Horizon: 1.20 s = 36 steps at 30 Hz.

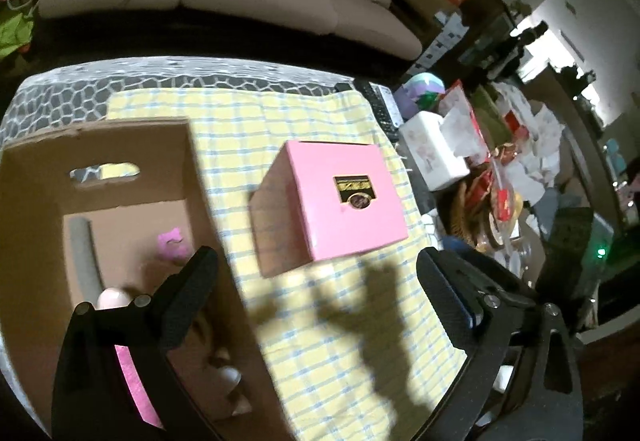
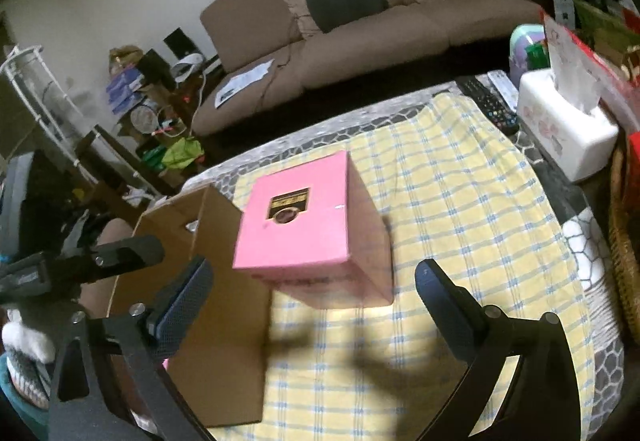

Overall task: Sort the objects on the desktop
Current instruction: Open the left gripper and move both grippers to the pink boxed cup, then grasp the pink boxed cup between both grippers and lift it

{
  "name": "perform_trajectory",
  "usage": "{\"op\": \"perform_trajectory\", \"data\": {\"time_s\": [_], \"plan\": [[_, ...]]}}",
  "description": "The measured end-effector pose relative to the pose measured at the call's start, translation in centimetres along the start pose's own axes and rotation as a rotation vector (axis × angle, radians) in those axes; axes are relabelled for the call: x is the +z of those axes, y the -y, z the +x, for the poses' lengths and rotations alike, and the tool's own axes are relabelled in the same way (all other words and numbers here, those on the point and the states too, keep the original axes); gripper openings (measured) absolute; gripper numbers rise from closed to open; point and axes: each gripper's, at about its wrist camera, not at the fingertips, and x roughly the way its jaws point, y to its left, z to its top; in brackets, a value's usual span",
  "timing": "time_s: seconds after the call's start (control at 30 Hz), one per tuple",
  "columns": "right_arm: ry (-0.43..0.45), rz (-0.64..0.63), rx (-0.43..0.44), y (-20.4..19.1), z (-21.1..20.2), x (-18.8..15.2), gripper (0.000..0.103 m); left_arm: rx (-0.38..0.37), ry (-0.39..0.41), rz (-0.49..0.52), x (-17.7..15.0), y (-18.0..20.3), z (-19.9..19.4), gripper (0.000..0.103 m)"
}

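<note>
Ahead of my wide-open, empty right tool (image 2: 312, 293) and left tool (image 1: 316, 269) sits a pink cardboard cube box (image 2: 304, 229) on the yellow checked cloth (image 2: 460, 209), with a brown open cardboard carton (image 1: 132, 169) to its left.

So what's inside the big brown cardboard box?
Inside the open brown cardboard box lie a small pink toy, a grey tube and a pale rounded thing. The left gripper hides the nearer part.

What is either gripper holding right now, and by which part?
Nothing is held. The left gripper and right gripper are both open, short of the pink box, which sits on the checked cloth beside the cardboard box.
</note>
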Motion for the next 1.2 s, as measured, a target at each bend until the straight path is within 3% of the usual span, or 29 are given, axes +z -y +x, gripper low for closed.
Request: {"op": "perform_trajectory", "data": {"time_s": [0.03, 0.07, 0.13, 0.4, 0.53, 0.67, 0.87, 1.2], "plan": [[-0.007, 0.011, 0.005, 0.4, 0.5, 0.1, 0.092, 0.011, -0.003, 0.003, 0.3, 0.3, 0.7, 0.086], [-0.012, 0.023, 0.007, 0.8, 1.0, 0.2, 0.089, 0.024, -0.014, -0.001, 0.5, 0.4, 1.5, 0.069], [-0.017, 0.044, 0.025, 1.4, 1.8, 0.3, 0.076, 0.007, -0.038, -0.013, 1.0, 0.4, 2.7, 0.06], [-0.042, 0.068, 0.062, 2.5, 4.0, 0.0, 0.065, 0.009, -0.077, -0.04, 1.6, 0.4, 6.2, 0.06], [-0.037, 0.116, 0.112, 3.4, 4.3, -0.1, 0.055, 0.01, -0.074, 0.004, 1.2, 1.2, 6.7, 0.059], [-0.037, 0.12, 0.131, 3.0, 3.9, -0.1, 0.053, 0.02, -0.043, 0.026, 1.1, 1.8, 5.9, 0.047], [0.002, 0.098, 0.166, 1.8, 0.7, 0.5, 0.053, -0.042, 0.01, 0.013, 1.2, 2.5, 2.2, 0.047], [0.093, -0.021, 0.211, -5.8, -7.6, 3.3, 0.053, -0.12, 0.177, 0.046, 2.0, 3.9, -10.3, 0.047]]}}
